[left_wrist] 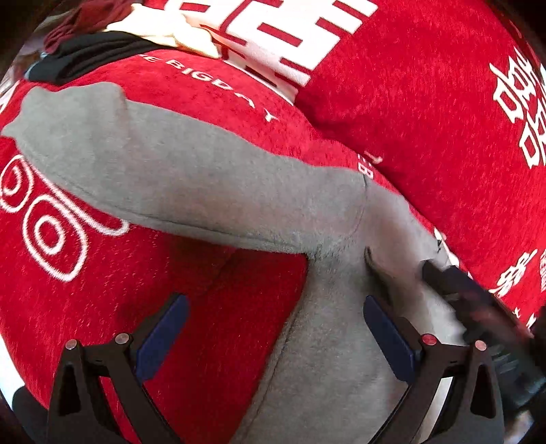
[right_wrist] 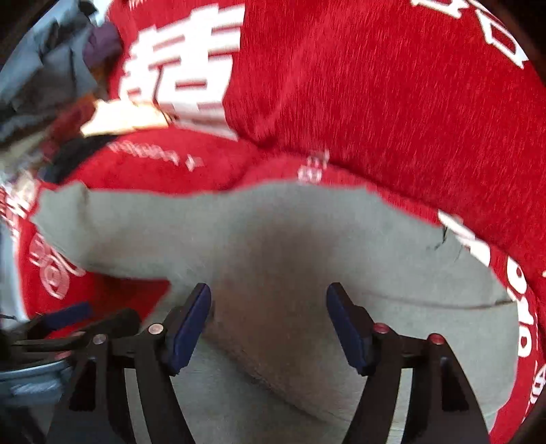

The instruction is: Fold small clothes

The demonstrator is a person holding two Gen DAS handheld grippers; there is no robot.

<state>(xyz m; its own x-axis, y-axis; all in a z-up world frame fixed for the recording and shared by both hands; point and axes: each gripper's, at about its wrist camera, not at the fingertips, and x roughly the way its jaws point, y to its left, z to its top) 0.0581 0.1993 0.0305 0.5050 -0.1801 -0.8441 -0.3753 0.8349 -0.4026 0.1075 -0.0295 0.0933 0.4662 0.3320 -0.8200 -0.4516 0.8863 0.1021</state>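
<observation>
A small grey garment [left_wrist: 211, 177] lies on a red cover with white lettering [left_wrist: 409, 85]. One long part of it stretches up to the left, and the rest runs down under my grippers. My left gripper [left_wrist: 276, 310] is open above it, the right pad [left_wrist: 389, 334] over grey cloth and the left pad over red fabric. In the right wrist view, which is blurred, the same garment [right_wrist: 307, 232] fills the middle. My right gripper [right_wrist: 269, 300] hangs open just over it with nothing between the pads. Its dark, blurred body [left_wrist: 471, 300] shows at the garment's right edge.
A pile of other clothes sits at the far left: black [left_wrist: 88, 51], cream [left_wrist: 177, 30] and maroon pieces, with grey-blue ones [right_wrist: 51, 61] behind. A red cushion [right_wrist: 375, 85] rises behind the garment. My left gripper [right_wrist: 68, 317] shows at the lower left.
</observation>
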